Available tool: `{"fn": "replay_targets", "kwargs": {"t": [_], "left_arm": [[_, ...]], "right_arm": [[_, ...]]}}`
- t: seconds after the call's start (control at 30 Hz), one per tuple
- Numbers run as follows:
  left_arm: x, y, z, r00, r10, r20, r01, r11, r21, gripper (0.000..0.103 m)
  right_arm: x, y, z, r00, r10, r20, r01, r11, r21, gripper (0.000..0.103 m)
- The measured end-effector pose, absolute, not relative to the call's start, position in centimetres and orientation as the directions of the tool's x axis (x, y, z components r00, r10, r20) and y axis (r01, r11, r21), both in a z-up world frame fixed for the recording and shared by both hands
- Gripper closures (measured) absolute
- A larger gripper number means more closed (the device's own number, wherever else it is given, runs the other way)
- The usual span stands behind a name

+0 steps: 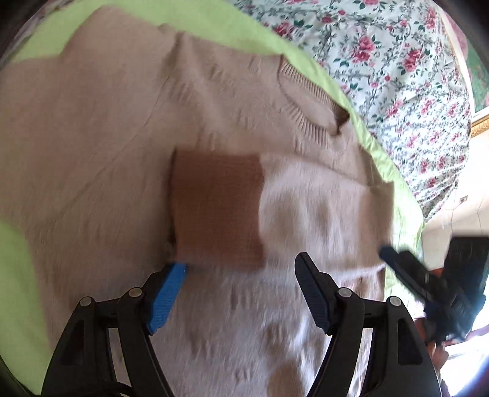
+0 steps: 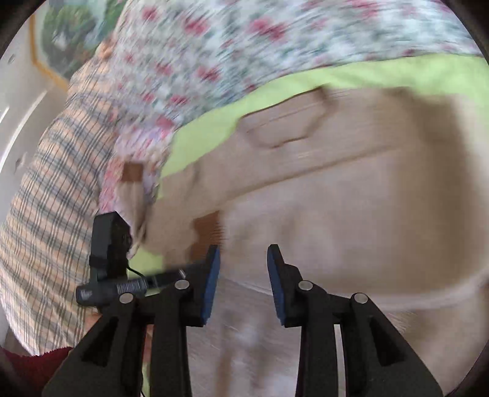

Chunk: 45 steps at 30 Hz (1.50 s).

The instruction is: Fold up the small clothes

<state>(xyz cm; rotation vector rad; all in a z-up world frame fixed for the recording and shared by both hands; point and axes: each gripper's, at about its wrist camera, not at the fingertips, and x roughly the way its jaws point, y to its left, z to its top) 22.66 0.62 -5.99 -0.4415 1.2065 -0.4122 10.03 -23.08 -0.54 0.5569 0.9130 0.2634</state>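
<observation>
A beige knitted sweater [image 1: 101,146] lies spread on a light green sheet [image 1: 232,27], and this sheet lies on a bed cover with a flower pattern [image 1: 397,61]. The ribbed round collar [image 1: 308,100] of the sweater is at the far side, close to the green edge. One sleeve is folded across the chest, and its darker brown cuff [image 1: 217,207] lies flat on the body of the sweater.

The left gripper [image 1: 241,271] hangs over the lower part of the sweater with its jaws wide apart. Nothing is between them; the brown cuff is just beyond the tip of the left blue pad [image 1: 166,297].

The right gripper [image 2: 243,259] is also above the sweater, with its jaws apart by a smaller gap, and no cloth is caught between them. In the right wrist view the picture is blurred, so small details of the knit are not clear. At the left of this view a checked cloth [image 2: 45,198] lies beside the flower cover.
</observation>
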Motion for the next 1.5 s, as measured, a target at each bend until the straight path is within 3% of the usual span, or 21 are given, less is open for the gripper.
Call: {"fn": "replay_targets", "kwargs": {"t": [0.03,0.07,0.1,0.13,0.23,0.57,0.63,0.7,0.8,0.83,0.87,0.9,1.13,1.23,1.33,1.43,1.5], "left_arm": [[23.1,0.3,-5.9,0.313,-0.524,-0.792,0.072,0.845,-0.530,0.033],[23.5,0.1,-5.8,0.330,-0.519,-0.788,0.078,0.847,-0.525,0.050],[23.8,-0.3,-5.7,0.337,-0.517,-0.787,0.091,0.849,-0.520,0.087],[24.0,-0.7,-5.7,0.329,-0.513,-0.793,0.102,0.854,-0.511,0.098],[22.7,-1.1,-3.3,0.418,-0.439,-0.795,0.149,0.897,-0.417,0.096],[21.5,4.5,-3.8,0.476,-0.374,-0.796,0.017,0.909,-0.416,0.095],[21.5,4.2,-3.9,0.467,-0.368,-0.804,0.024,0.914,-0.404,0.095],[21.4,4.1,-4.1,0.458,-0.359,-0.813,0.028,0.920,-0.391,0.095],[21.1,4.4,-4.6,0.451,-0.365,-0.815,0.009,0.914,-0.405,0.095],[21.0,4.4,-4.8,0.446,-0.369,-0.816,0.003,0.912,-0.410,0.095],[20.8,4.1,-4.9,0.441,-0.371,-0.817,0.004,0.912,-0.411,0.095],[20.7,3.8,-4.9,0.438,-0.374,-0.817,0.011,0.912,-0.411,0.095],[20.2,0.9,-5.1,0.410,-0.392,-0.823,0.074,0.914,-0.398,0.095],[20.4,1.5,-5.7,0.397,-0.401,-0.825,0.053,0.908,-0.416,0.093],[20.4,1.6,-5.7,0.395,-0.403,-0.826,0.056,0.908,-0.416,0.090],[20.6,1.5,-5.9,0.386,-0.394,-0.834,0.058,0.913,-0.405,0.088],[20.4,1.8,-5.9,0.384,-0.382,-0.841,0.061,0.919,-0.390,0.083]], "right_arm": [[9.3,-24.2,-0.5,0.605,0.420,-0.676,0.045,0.830,0.555,0.070],[8.5,-25.3,-0.5,0.617,0.399,-0.678,0.073,0.829,0.555,0.070],[7.7,-26.4,-0.6,0.628,0.375,-0.682,0.106,0.827,0.552,0.070],[6.8,-27.5,-0.8,0.636,0.351,-0.687,0.136,0.826,0.548,0.070],[5.0,-30.0,-1.1,0.655,0.280,-0.701,0.206,0.827,0.523,0.070],[6.7,-35.8,-2.0,0.631,0.140,-0.763,0.337,0.836,0.432,0.070],[8.4,-35.9,-2.3,0.615,0.137,-0.777,0.330,0.850,0.411,0.064],[10.0,-35.8,-2.8,0.594,0.145,-0.791,0.321,0.859,0.399,0.048],[12.5,-35.6,-4.2,0.550,0.166,-0.818,0.309,0.870,0.384,0.047],[13.1,-35.7,-4.6,0.530,0.187,-0.827,0.299,0.872,0.388,0.053],[13.4,-35.9,-4.7,0.514,0.188,-0.837,0.298,0.876,0.379,0.092],[13.4,-36.2,-4.4,0.514,0.157,-0.844,0.306,0.885,0.351,0.094],[13.2,-38.6,-4.6,0.481,0.131,-0.867,0.327,0.891,0.316,0.095],[12.0,-37.9,-2.5,0.504,0.020,-0.863,0.366,0.901,0.234,0.089],[11.0,-34.6,-0.8,0.568,0.071,-0.820,0.245,0.937,0.250,0.089],[11.5,-31.6,-3.2,0.460,0.076,-0.885,0.149,0.976,0.161,0.088],[11.2,-32.6,-5.1,0.412,0.053,-0.910,0.203,0.968,0.149,0.089]]}}
